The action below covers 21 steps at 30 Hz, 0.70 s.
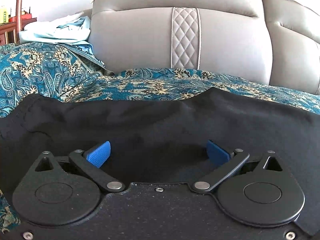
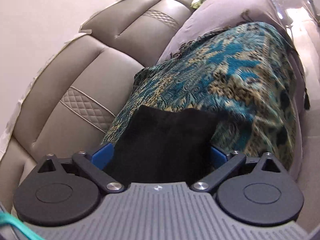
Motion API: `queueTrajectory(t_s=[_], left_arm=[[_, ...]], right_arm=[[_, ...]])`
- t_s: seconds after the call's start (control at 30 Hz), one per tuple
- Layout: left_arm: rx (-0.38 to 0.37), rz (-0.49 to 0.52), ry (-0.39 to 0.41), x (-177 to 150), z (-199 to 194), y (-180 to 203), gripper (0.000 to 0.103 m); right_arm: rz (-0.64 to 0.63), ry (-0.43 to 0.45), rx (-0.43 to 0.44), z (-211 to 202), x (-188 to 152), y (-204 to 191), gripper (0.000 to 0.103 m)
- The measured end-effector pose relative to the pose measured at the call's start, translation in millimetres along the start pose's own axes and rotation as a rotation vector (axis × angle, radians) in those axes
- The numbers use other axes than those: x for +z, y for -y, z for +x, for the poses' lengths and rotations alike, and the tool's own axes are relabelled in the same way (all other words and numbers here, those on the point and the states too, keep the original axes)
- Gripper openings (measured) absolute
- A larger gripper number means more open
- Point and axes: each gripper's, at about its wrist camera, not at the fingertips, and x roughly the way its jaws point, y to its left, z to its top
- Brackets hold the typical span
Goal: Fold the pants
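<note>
Now one soft black pants (image 1: 160, 124) lies on woven paisley throw (image 1: 50, 70); left gripper (image 1: 158, 153) spread, right gripper (image 2: 160, 156) spread around the cloth.

One pair of black pants (image 1: 160, 120) is there, seen in both views; in the right wrist view it (image 2: 164, 140) fills the 6 o'clock middle. One teal paisley throw (image 1: 50, 74) covers the seat; it is the same one in the right wrist view (image 2: 230, 84), toward 3 o'clock. One grey leather sofa (image 1: 140, 40) stands behind. I count two quilted diamond strips on its backrest in the right wrist view, one (image 2: 86, 106) at 9 o'clock and one (image 2: 162, 18) at 12 o'clock. One heap of light blue cloth (image 1: 58, 32) lies at 10 o'clock. There are two grippers, the left gripper (image 1: 158, 154) and the right gripper (image 2: 160, 156), and each has two blue fingertips (image 1: 99, 154).
</note>
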Motion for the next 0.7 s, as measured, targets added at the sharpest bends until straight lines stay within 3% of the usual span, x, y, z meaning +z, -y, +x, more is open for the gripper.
queueTrajectory(t_s=[0.03, 0.13, 0.2, 0.23, 0.3, 0.37, 0.5, 0.7], left_arm=[[-0.001, -0.001, 0.003, -0.4, -0.1, -0.1, 0.103], [-0.003, -0.003, 0.003, -1.2, -0.5, -0.7, 0.103], [-0.004, 0.004, -0.009, 0.0, -1.3, -0.5, 0.101], [-0.015, 0.017, -0.018, 1.5, -3.0, -1.1, 0.098], [-0.038, 0.043, -0.036, 5.3, -10.3, -5.9, 0.077], [-0.064, 0.05, -0.045, 8.3, -20.1, -17.9, 0.07], [-0.073, 0.042, -0.027, 12.1, -33.7, -51.6, 0.07], [-0.023, -0.066, -0.059, -6.8, -33.1, -102.8, 0.066]], right_arm=[[-0.019, -0.004, -0.004, 3.7, 2.7, -1.7, 0.092], [-0.075, -0.01, -0.045, 14.0, 7.1, -9.4, 0.063], [-0.071, -0.036, -0.055, 18.6, 6.1, -13.9, 0.029], [-0.058, -0.06, -0.049, 21.8, 4.1, -15.5, 0.026], [-0.074, -0.077, -0.028, 23.7, -3.4, -26.7, 0.018], [-0.172, -0.096, 0.001, 23.9, -15.6, -53.0, 0.016], [-0.447, -0.136, 0.039, 19.1, -61.7, -124.9, 0.015], [-0.776, -0.271, 0.254, -26.5, -198.8, -227.8, 0.015]])
